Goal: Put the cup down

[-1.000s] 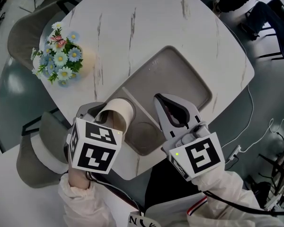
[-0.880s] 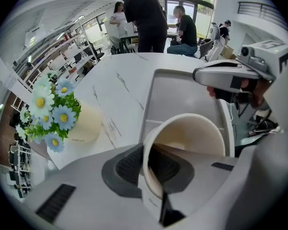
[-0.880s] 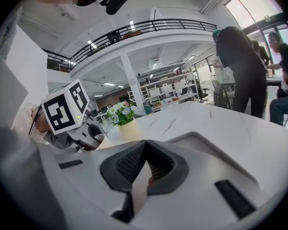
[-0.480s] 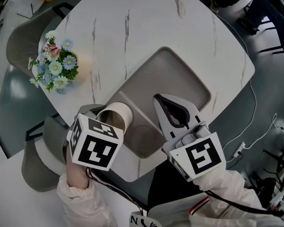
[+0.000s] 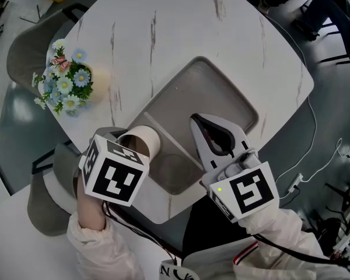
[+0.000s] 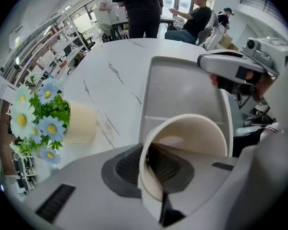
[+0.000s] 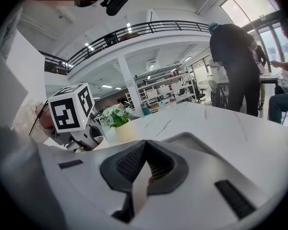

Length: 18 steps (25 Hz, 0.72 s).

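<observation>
Head view: cup (image 5: 141, 139) hangs tilted in left gripper (image 5: 128, 144) over tray's (image 5: 221, 92) small near compartment.
Left gripper view: jaws part-closed, pinching cup wall at the rim, one pad inside; likely light, thin, crushable, so a gentle rim hold suits.
Right gripper view: right gripper (image 7: 145, 164) closed, empty.

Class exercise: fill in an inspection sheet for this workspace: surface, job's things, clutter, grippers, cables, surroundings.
Surface: white marbled table, grey tray on it.
Job's things: paper cup, tilted, at the tray's near end.
Clutter: flower pot near the table's left edge.
Grippers: left gripper shut on the cup's rim; right gripper shut, empty, over the tray.
Cables: white cable on the floor, right of the table.
Surroundings: grey chair; people beyond the table.
</observation>
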Each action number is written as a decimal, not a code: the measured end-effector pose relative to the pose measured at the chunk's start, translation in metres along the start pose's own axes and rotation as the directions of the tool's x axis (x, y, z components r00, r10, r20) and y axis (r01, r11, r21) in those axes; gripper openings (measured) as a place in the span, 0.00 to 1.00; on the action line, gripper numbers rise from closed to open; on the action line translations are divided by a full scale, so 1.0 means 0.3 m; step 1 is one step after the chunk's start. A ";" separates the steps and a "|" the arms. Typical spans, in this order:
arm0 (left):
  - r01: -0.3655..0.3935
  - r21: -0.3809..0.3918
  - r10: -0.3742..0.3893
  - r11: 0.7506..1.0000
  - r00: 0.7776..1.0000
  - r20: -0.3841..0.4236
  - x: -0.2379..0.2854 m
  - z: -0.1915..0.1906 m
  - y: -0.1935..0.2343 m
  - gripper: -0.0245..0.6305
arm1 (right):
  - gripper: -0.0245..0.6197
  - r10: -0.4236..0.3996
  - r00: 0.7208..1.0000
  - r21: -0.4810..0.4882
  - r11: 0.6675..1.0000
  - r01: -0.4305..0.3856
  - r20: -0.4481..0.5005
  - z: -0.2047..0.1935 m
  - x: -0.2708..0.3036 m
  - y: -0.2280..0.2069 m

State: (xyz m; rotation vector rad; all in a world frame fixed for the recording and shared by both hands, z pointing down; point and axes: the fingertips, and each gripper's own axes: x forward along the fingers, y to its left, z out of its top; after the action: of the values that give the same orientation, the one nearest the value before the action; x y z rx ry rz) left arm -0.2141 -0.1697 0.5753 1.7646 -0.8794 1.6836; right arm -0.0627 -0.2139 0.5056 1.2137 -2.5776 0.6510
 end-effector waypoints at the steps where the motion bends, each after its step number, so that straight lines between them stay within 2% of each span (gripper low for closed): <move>1: -0.002 0.000 0.002 1.000 1.000 -0.001 0.000 0.000 0.001 0.11 | 0.05 0.001 1.000 0.001 1.000 -0.001 -0.001 -0.003 -0.001 -0.002; 18: -0.004 0.042 0.005 0.999 1.000 -0.007 0.000 -0.007 -0.013 0.11 | 0.05 0.007 1.000 0.028 1.000 -0.007 -0.010 -0.021 0.001 -0.026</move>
State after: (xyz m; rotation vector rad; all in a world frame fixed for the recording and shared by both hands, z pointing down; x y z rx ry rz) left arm -0.2125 -0.1655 0.5757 1.7839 -0.8515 1.7217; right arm -0.0568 -0.2155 0.5135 1.2075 -2.5736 0.6951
